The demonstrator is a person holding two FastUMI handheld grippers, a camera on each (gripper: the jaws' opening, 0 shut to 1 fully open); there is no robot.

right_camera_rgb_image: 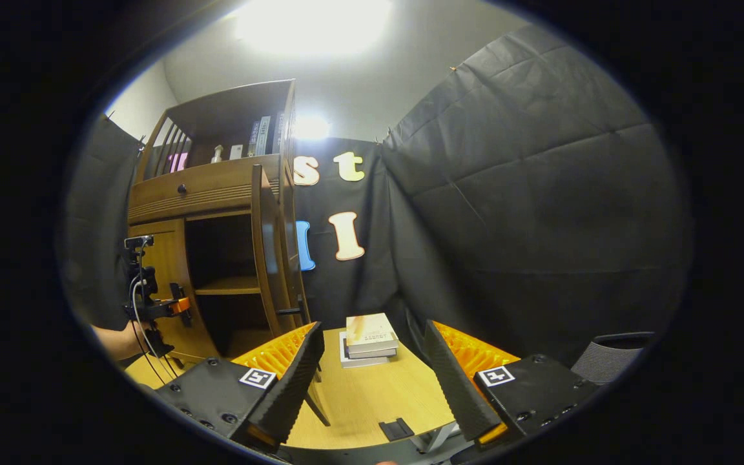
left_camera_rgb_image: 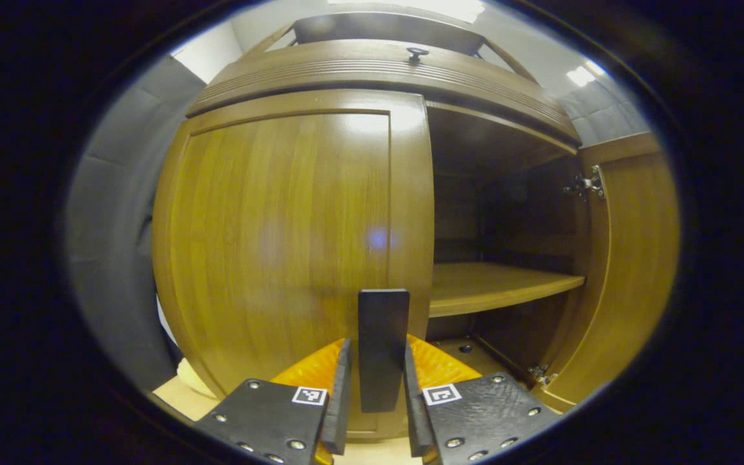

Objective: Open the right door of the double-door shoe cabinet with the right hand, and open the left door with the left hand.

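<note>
The left tongs (left_camera_rgb_image: 375, 387) were clamped on the upright handle (left_camera_rgb_image: 382, 349) of the closed left door (left_camera_rgb_image: 281, 252), which lay straight ahead, while the right tongs (right_camera_rgb_image: 372, 381) hung apart, well off the open right door (right_camera_rgb_image: 267, 252).

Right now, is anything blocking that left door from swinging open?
Nothing visible does. The left gripper is shut on the left door's handle, and the left door is closed. The right door already stands open, off to the other side, outside its swing.

Right hand-held gripper (right_camera_rgb_image: 372, 381), jaws apart, faces stacked books (right_camera_rgb_image: 369, 339) beside the cabinet (right_camera_rgb_image: 217, 194).
</note>
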